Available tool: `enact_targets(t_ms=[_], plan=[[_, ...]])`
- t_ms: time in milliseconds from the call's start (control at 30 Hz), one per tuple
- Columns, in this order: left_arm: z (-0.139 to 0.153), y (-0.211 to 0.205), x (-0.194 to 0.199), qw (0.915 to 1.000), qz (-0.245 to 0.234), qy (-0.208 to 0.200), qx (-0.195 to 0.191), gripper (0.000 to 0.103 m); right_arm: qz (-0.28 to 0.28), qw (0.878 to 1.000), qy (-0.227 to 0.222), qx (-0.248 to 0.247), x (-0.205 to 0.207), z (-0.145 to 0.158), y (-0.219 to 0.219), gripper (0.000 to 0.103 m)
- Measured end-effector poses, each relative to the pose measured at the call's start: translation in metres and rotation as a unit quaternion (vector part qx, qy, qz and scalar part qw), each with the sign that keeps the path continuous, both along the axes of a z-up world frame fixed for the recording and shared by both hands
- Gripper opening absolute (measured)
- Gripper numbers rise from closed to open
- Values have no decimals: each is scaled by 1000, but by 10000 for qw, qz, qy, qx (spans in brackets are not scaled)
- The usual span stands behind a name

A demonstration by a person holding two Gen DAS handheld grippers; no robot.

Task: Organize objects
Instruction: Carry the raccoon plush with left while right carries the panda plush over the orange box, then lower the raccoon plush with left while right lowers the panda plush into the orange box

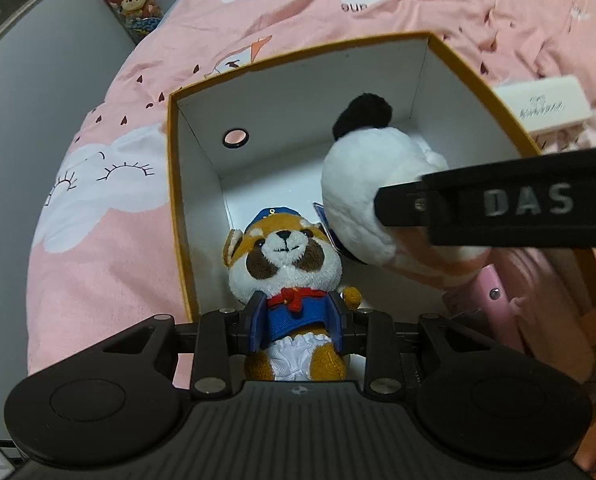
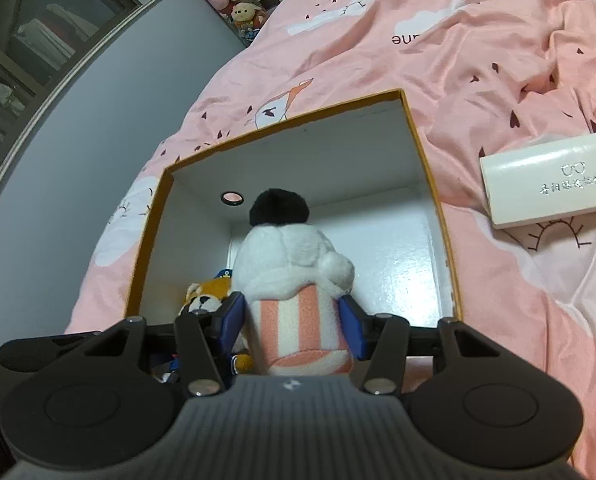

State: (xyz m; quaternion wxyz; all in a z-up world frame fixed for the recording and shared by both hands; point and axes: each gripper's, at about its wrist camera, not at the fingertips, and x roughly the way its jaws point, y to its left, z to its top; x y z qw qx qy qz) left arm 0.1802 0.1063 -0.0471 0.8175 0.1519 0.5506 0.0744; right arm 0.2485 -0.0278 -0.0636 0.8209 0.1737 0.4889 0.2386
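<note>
Inside the box (image 1: 478, 80), the left gripper (image 1: 296, 322) clamps the fox toy (image 1: 285, 264); the right gripper (image 2: 298, 322) clamps the panda toy (image 2: 293, 264) beside it. Releasing together could tip one toy onto the other.

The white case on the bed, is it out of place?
Possibly. The white case lies outside the box on the blanket, while both plush toys, red panda and white one, are over the box.

Open orange-rimmed box (image 1: 177, 184), white inside, on pink bedding. Red-panda plush (image 1: 289, 280) in sailor outfit upright at near-left corner. White plush (image 2: 293, 276), black pompom, pink-striped body, beside it. White case (image 2: 554, 180) lies outside, right.
</note>
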Motion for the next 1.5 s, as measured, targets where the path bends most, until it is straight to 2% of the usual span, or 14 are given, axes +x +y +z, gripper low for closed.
enact_targets(t_ms=[133, 233, 333, 500, 733, 867, 1100, 1233, 1367, 1500], plan=[[-11, -10, 5, 9995, 11, 148, 290, 39, 80, 9999, -38, -108, 1, -2, 3, 53], [-11, -11, 9, 9992, 70, 95, 383, 39, 107, 9999, -9, -133, 3, -3, 4, 54], [-6, -6, 10, 9997, 57, 163, 160, 45, 200, 9996, 46, -205, 5, -7, 9, 54], [7, 5, 5, 9995, -83, 132, -293, 45, 311, 9991, 179, -215, 8, -10, 9, 56], [14, 2, -1, 9979, -441, 104, -460, 25, 583, 9964, 609, -32, 17, -9, 5, 56], [12, 4, -1, 9974, -502, 92, -500, 19, 734, 9950, 683, -7, 16, -5, 0, 54], [7, 8, -1, 9970, -587, 147, -479, 15, 1212, 9879, 867, -432, 9, -10, 12, 49], [10, 10, -2, 9969, -589, 117, -515, 15, 1275, 9875, 661, -651, 3, 0, 14, 49], [14, 14, 0, 9967, -572, 61, -570, 15, 1289, 9866, 149, -992, -4, 17, 15, 50], [17, 16, 1, 9966, -568, 9, -599, 14, 1252, 9840, -151, -1256, 12, 22, 14, 49]])
